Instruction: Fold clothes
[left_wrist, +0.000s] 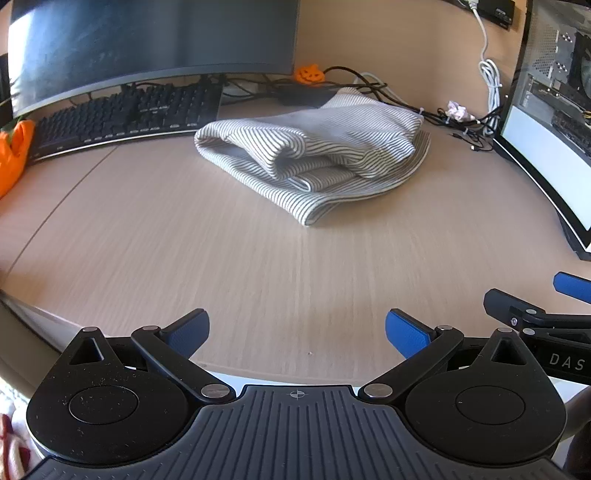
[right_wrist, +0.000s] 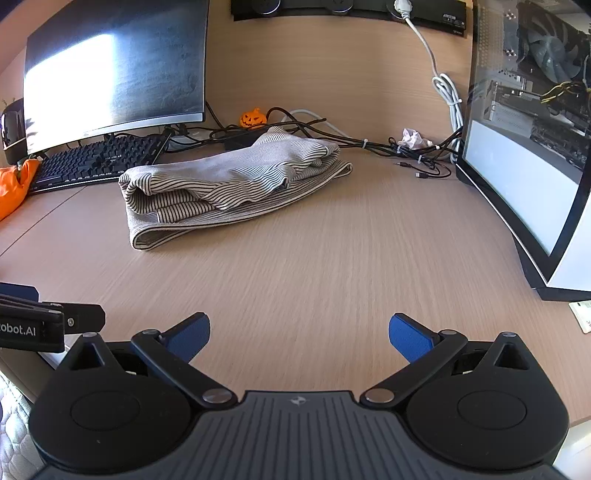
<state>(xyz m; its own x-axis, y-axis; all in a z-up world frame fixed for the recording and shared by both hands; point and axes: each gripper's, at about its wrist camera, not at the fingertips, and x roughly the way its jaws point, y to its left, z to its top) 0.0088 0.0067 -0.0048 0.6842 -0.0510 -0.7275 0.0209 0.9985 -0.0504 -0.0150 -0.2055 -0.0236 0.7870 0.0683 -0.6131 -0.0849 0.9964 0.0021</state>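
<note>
Nearest to me are my own tools: my left gripper (left_wrist: 297, 334) hangs over the front edge of the desk (left_wrist: 258, 277) with its blue pads spread wide and nothing between them, and my right gripper (right_wrist: 299, 336) sits just beside it in the same state, released and empty. Bare wood lies between both of them and the work.

The striped garment (left_wrist: 314, 158) lies well ahead of me, toward the back of the desk, with the keyboard (left_wrist: 122, 114) to its left and a tangle of cables (right_wrist: 406, 151) just behind it. It is bunched into a loose, partly doubled bundle: a flat lower layer on the wood, and rolled, rumpled layers heaped on top.

I judge it soft, light and limp, a thin ribbed knit that will sag and stretch from wherever I pinch it and will not hold a crease by itself. The pads should grip it well, but a deep bite risks catching several layers at once.

The near rounded corner (right_wrist: 142, 238), where the lower layer folds back on itself, looks like the cleanest hold for my left side. For my right, I would take the thin edge at the far end (right_wrist: 343, 170), so the two holds can pull the cloth flat before any folding. I cannot tell what kind of garment it is.
</note>
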